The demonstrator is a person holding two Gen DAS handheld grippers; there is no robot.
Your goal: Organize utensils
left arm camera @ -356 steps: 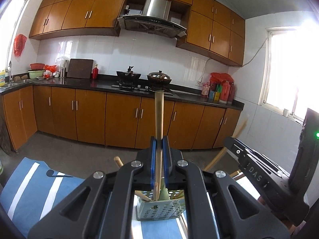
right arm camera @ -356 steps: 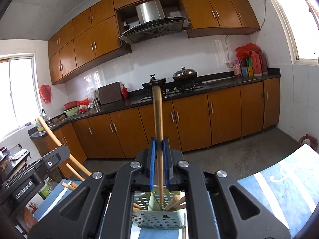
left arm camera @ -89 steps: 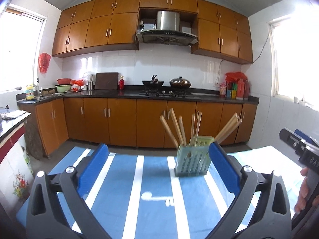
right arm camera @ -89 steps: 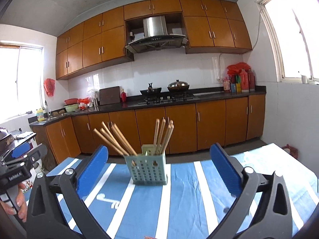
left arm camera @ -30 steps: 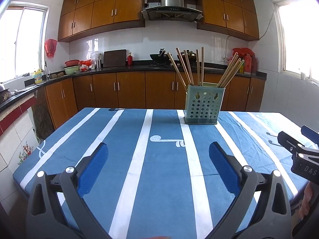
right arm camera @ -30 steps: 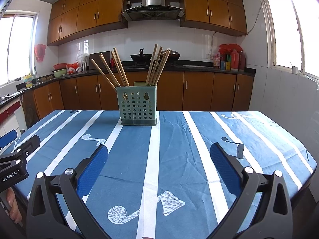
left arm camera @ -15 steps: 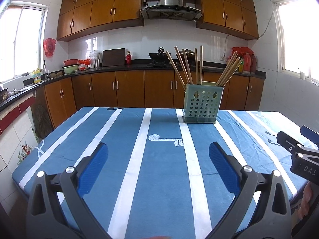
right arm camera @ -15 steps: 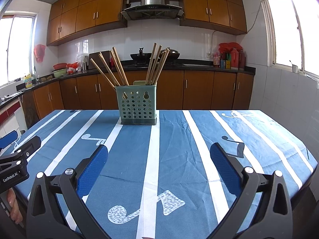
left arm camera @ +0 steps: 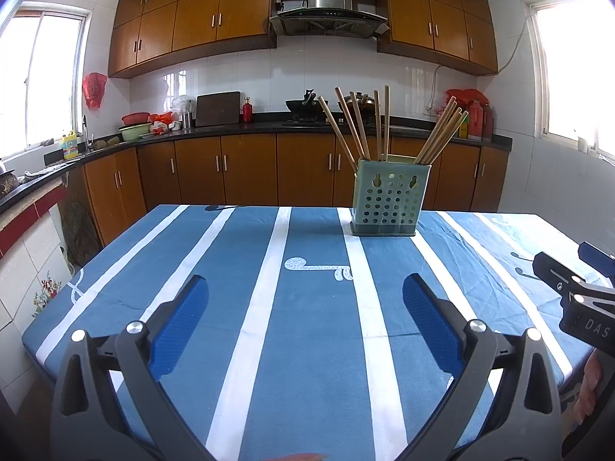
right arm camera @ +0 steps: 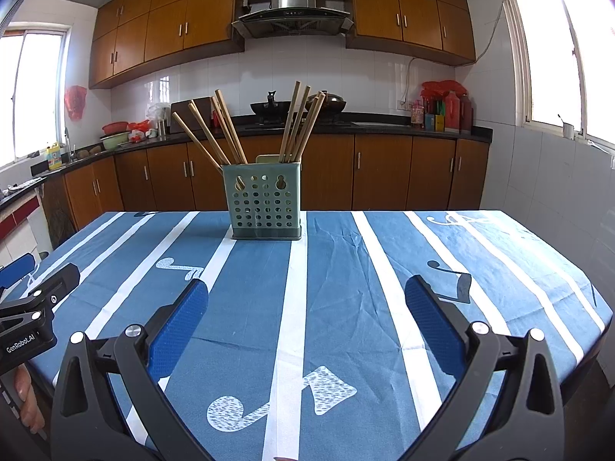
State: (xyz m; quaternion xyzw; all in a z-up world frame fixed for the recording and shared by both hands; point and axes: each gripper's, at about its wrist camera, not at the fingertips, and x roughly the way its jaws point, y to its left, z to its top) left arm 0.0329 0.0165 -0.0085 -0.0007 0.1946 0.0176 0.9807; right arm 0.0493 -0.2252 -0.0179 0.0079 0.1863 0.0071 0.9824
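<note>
At the far side of the worktop (left arm camera: 307, 345), at about one o'clock from the left tool (left arm camera: 305, 319) and eleven o'clock from the right tool (right arm camera: 306, 317), stands the green perforated holder (right arm camera: 266, 201) with the chopsticks (right arm camera: 226, 130) upright in it, fanning outward. Both tools gape wide and hold nothing, low near the front edge, well apart from the holder. No loose utensil shows on the striped cloth (right arm camera: 346, 288), so the sorting looks finished. Neither hand seems clearly nearer.
</note>
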